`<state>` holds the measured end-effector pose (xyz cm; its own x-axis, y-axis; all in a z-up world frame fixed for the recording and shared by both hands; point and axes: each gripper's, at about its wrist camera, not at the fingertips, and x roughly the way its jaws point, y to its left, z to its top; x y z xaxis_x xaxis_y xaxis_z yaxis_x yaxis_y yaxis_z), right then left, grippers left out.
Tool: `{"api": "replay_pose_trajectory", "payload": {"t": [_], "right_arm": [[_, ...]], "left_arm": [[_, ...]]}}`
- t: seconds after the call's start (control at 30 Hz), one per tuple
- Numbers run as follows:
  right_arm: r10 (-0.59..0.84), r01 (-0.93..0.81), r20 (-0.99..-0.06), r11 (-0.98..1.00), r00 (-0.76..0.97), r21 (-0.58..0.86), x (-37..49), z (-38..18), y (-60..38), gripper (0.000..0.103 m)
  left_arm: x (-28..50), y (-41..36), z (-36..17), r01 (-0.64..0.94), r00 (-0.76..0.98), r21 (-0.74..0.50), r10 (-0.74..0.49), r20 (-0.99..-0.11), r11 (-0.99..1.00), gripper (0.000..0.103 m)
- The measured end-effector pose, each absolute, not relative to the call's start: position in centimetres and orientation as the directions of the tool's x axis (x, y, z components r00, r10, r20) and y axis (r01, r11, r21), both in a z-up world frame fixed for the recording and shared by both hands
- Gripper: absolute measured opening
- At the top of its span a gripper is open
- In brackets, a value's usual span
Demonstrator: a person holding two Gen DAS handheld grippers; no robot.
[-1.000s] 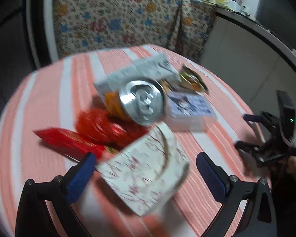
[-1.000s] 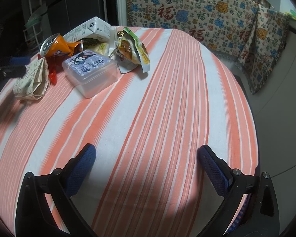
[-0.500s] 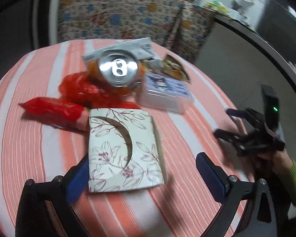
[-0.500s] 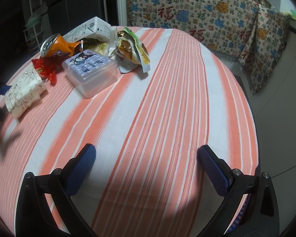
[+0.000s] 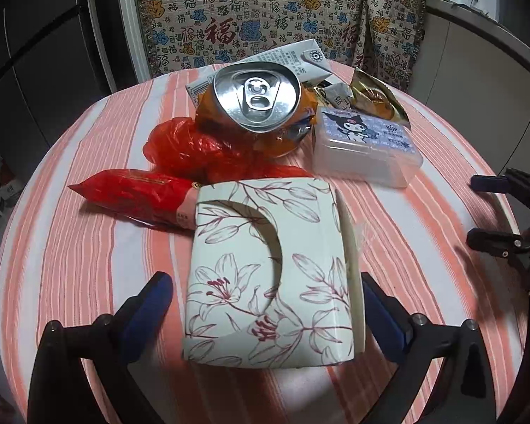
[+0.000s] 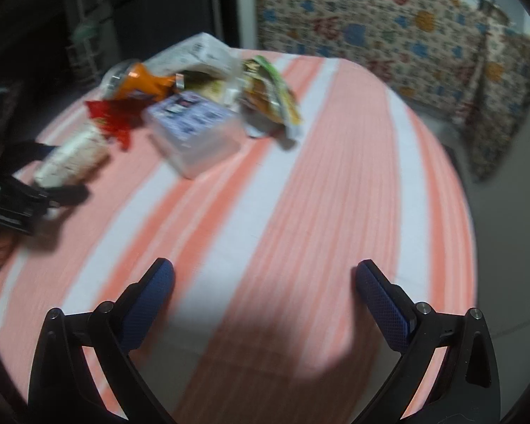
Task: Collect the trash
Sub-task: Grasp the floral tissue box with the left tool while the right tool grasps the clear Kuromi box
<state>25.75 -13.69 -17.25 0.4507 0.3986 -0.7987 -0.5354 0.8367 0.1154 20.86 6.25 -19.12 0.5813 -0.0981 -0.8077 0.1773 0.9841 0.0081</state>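
The left tongs [image 5: 266,304] are spread wide with the floral box [image 5: 270,275] lying flat between the blue pads, neither pad clearly touching it; that straddle looks like the set-up for a pinch across its short sides. The box rests on the striped counter [image 5: 88,247] at the near edge of the trash heap, its far end just beside the red packet [image 5: 134,196] and red bag [image 5: 194,150]. Behind these lie a crushed can [image 5: 256,100], a carton [image 5: 275,62], a foil wrapper [image 5: 371,97] and a lidded plastic tub [image 5: 365,148], bunched together, probably so they can be picked off one by one. The right tongs [image 6: 265,291] are also spread and hold nothing, over bare cloth well apart from the heap, likely waiting their turn.
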Motion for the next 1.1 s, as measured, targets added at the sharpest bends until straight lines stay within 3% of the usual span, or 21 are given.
{"api": "replay_pose_trajectory", "payload": {"t": [0.17, 0.47, 0.53, 0.57, 0.6, 0.9, 1.1], "right_arm": [[0.385, -0.621, -0.816, 0.782, 0.431, 0.041, 28.0, -18.0, -10.1, 0.103], [0.432, -0.660, -0.804, 0.748, 0.407, 0.068, 33.5, -17.8, -6.6, 0.102], [0.459, -0.678, -0.792, 0.731, 0.403, 0.079, 33.5, -17.6, -6.0, 0.095], [0.465, -0.679, -0.788, 0.730, 0.405, 0.082, 33.3, -17.5, -6.1, 0.080], [0.464, -0.670, -0.784, 0.738, 0.412, 0.085, 33.0, -17.4, -6.2, 0.075], [0.360, -0.527, -0.828, 0.844, 0.429, 0.094, 25.7, -16.9, -10.7, 0.074], [0.388, -0.543, -0.839, 0.829, 0.381, 0.137, 21.9, -16.3, -11.9, 0.075]], "left_arm": [[20.6, 5.5, -19.2, 0.170, 0.583, 0.011, -0.091, -0.807, 0.985, 0.103], [20.7, 5.8, -19.1, 0.170, 0.582, 0.008, -0.094, -0.807, 0.985, 0.103], [20.7, 5.8, -19.1, 0.170, 0.583, 0.007, -0.094, -0.807, 0.985, 0.103], [20.7, 5.8, -19.1, 0.170, 0.583, 0.008, -0.094, -0.807, 0.985, 0.103], [20.7, 5.8, -19.1, 0.170, 0.583, 0.008, -0.094, -0.807, 0.985, 0.103], [20.2, 6.1, -18.8, 0.156, 0.585, -0.001, -0.093, -0.806, 0.988, 0.103], [17.6, 7.8, -17.7, 0.214, 0.582, -0.202, -0.291, -0.759, 0.956, 0.103]]}}
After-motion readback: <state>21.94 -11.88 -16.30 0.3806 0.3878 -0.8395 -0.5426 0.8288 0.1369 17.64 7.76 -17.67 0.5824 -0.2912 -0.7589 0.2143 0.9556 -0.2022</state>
